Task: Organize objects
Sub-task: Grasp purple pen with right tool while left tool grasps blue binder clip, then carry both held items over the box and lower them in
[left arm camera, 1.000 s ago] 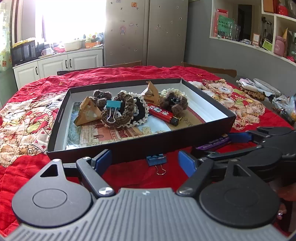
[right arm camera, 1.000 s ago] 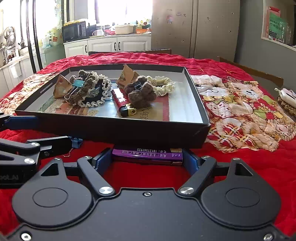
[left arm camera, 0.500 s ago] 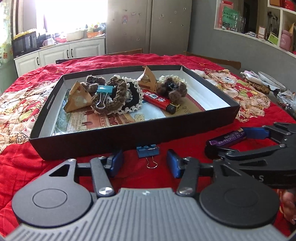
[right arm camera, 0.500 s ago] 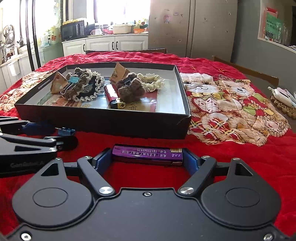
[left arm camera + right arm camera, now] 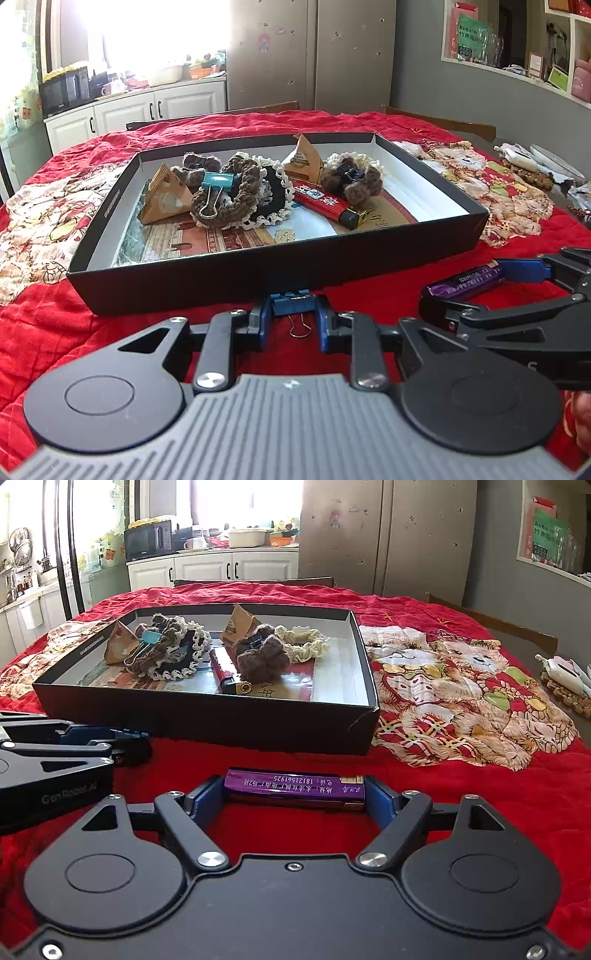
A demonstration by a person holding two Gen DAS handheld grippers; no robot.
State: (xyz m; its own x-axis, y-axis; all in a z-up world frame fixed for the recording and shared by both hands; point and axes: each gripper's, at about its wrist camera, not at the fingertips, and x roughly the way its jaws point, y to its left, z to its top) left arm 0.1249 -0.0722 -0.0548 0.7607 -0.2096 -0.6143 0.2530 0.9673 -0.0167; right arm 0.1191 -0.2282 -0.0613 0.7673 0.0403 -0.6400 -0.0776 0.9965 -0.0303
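Both grippers worked at the box's (image 5: pixel 258 273) six o'clock edge.
Left gripper's (image 5: pixel 291 317) fingers were closing around the blue binder clip (image 5: pixel 291 295); right gripper (image 5: pixel 295 794) clamped the purple lighter (image 5: pixel 295 784).

Binder clip (image 5: pixel 291 303) and lighter (image 5: pixel 295 787) before tray (image 5: pixel 258 273)
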